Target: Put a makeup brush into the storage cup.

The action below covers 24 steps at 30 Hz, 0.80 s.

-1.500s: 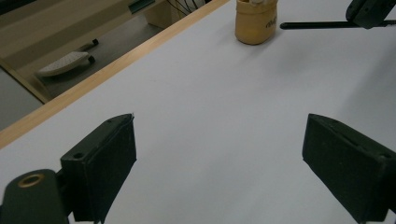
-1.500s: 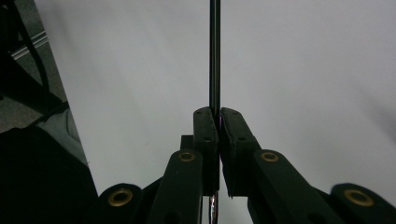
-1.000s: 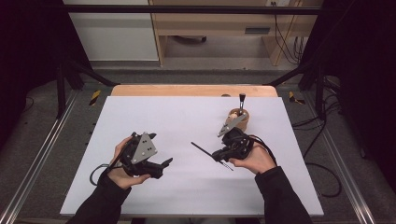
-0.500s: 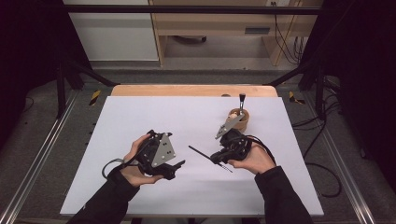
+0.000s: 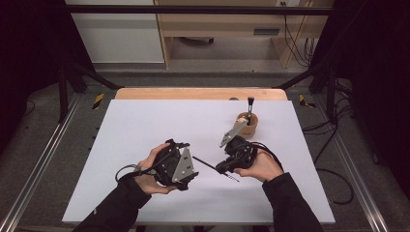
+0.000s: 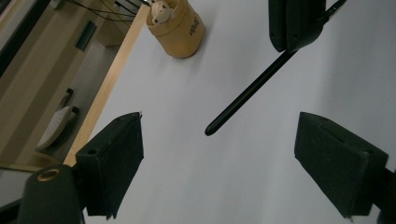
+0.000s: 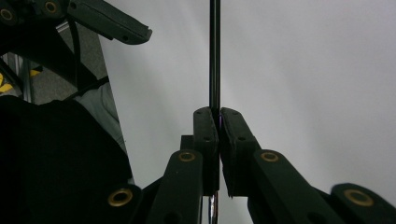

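Note:
My right gripper (image 5: 221, 169) is shut on a thin black pen (image 5: 205, 163), which sticks out to the left, low over the white table (image 5: 145, 121). In the right gripper view the pads (image 7: 205, 126) pinch the pen (image 7: 214, 56) near its middle. My left gripper (image 5: 192, 162) faces the pen's free end. Its jaws have just been closing a little but still stand wide. In the left gripper view the pen's tip (image 6: 210, 129) reaches in between the left gripper's (image 6: 219, 140) jaws without touching either pad.
A tan wooden cup (image 5: 247, 126) stands behind the right hand with a black-handled tool (image 5: 250, 104) upright in it. The cup (image 6: 180, 28) sits near the table's wooden far edge (image 5: 193, 93). Metal rails (image 5: 38, 164) run along both sides.
My left gripper has moved right across the table, up to the pen's free end. The right hand and the pen have stayed where they were.

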### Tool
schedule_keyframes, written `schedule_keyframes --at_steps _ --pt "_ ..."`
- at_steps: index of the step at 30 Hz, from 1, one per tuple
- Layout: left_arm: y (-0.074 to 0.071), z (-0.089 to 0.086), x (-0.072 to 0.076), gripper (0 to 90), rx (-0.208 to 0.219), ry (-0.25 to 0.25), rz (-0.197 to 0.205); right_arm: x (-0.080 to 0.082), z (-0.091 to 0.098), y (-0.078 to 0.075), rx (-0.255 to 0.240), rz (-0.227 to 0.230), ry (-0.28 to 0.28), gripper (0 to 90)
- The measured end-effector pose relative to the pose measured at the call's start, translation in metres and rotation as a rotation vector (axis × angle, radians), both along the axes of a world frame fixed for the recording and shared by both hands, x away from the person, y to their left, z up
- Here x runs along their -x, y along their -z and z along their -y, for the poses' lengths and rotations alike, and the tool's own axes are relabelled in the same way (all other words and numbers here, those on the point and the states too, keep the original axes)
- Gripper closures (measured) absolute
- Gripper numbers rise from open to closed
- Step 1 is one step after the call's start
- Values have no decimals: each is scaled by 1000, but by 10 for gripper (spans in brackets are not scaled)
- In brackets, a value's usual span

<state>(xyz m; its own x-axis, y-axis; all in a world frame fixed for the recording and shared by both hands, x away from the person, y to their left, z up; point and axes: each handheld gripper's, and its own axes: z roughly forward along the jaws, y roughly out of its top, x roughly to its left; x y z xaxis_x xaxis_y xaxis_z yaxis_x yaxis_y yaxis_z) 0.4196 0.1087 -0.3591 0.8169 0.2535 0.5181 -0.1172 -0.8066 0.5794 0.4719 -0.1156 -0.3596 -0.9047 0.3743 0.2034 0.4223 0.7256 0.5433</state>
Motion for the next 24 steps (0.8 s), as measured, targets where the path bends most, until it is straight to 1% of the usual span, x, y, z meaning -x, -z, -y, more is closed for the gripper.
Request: schedule_keyframes --at_steps 5,6,9,11,12,13,18,20,21,24 --pt "3 2 2 172 -30 32 13 0 -3 1 3 -13 -8 859" --pt "4 3 1 175 -38 46 8 0 -3 2 1 -17 -9 859" --pt "5 5 2 187 -56 55 16 0 -5 2 7 -21 -26 859" --pt "7 6 3 197 -63 53 26 0 -6 1 10 -21 -23 859" --pt "7 7 4 203 -83 57 44 0 -7 1 13 -22 -33 859" --pt "7 7 4 208 -83 59 48 0 -8 1 17 -26 -33 859" --pt "10 10 5 239 -107 74 82 0 -12 2 27 -37 -41 859" --pt "12 11 5 253 -113 84 83 0 -14 3 30 -42 -40 859" --pt "13 11 5 259 -120 86 91 0 -15 3 33 -41 -49 859" --pt "15 12 5 283 -140 96 105 1 -17 3 37 -49 -45 859"
